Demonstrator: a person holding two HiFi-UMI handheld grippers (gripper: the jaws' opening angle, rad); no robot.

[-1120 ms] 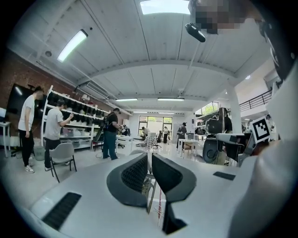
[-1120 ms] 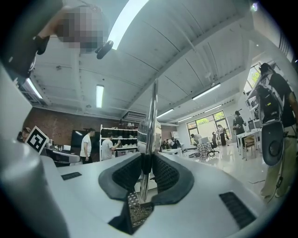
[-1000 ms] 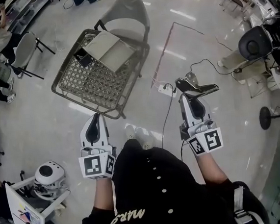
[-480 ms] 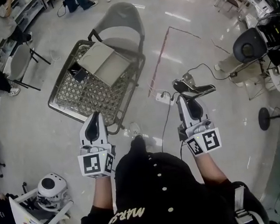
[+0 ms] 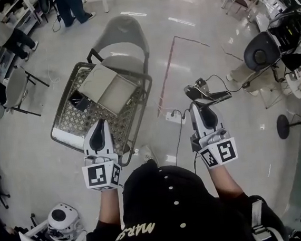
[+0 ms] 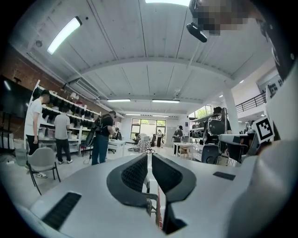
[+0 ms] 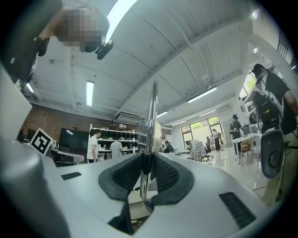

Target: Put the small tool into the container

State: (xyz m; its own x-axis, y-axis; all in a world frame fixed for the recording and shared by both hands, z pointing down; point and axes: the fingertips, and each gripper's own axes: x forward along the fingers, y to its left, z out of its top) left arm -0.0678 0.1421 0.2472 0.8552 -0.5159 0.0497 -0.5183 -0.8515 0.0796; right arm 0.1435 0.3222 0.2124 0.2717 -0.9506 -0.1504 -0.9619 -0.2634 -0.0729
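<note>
A person stands on a glossy pale floor (image 5: 46, 138) in a wide workshop hall, a handheld gripper in each hand. The right gripper (image 5: 202, 107) (image 7: 146, 169) has its jaws clamped on the small tool (image 5: 207, 94) (image 7: 150, 125), a black-handled piece whose thin, shiny metal blade stands edge-on between the pads in the right gripper view. The left gripper (image 5: 100, 123) (image 6: 150, 160) carries nothing, its jaws drawn in to a narrow slit. Ahead of the left gripper, a wire-mesh basket (image 5: 64, 107) rests on a grey folding chair (image 5: 124, 35); a flat beige box (image 5: 108, 89) and a small black item (image 5: 79, 101) lie inside it. The tool is held well apart from the basket, off to its right. A red tape line (image 5: 167, 73) crosses the floor beside the chair, and a white power strip (image 5: 174, 116) with its cable lies near the tool. A black office chair (image 5: 263, 53) stands at the right. The gripper views show an arched white ceiling with strip lights, a brick wall, open shelving with people standing at it, and work tables towards tall windows
</note>
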